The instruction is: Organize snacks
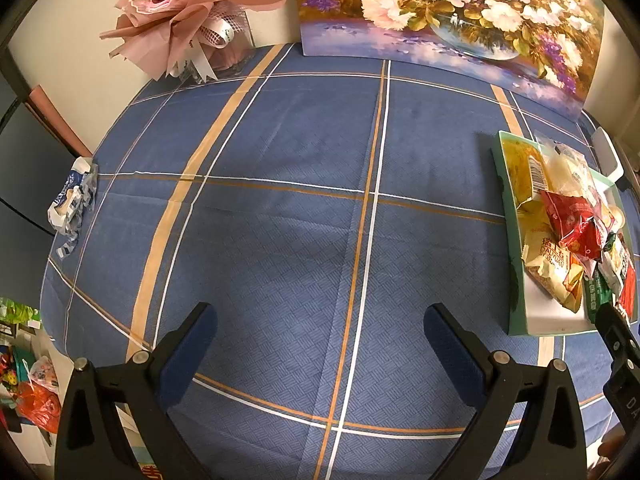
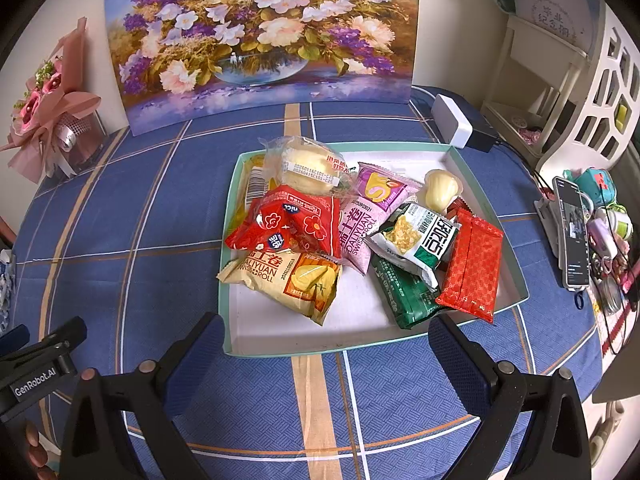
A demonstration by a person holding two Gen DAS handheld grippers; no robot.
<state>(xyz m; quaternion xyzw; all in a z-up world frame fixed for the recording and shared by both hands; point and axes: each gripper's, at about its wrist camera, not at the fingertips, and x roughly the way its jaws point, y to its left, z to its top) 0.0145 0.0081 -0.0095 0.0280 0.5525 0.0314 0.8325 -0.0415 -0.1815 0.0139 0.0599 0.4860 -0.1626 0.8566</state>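
Glossy plastic snack wrappers [image 2: 298, 224] lie in a matt cardboard tray [image 2: 486, 196] on woven cloth [image 2: 160, 184].

one shallow tray [image 2: 486, 196] holds the snacks: two swiss roll packs, a yellow one [image 2: 294, 282] and a pink one [image 2: 366, 222]; two red packets, one with flower print [image 2: 290, 222] and one with a lattice pattern [image 2: 472, 264]; one clear-wrapped bun [image 2: 310, 166]; one jelly cup [image 2: 440, 190]; one white-and-green packet [image 2: 420, 240]; one dark green packet [image 2: 406, 296] (more may lie hidden beneath). one crumpled blue-white wrapper [image 1: 72, 200] sits apart on the bench.
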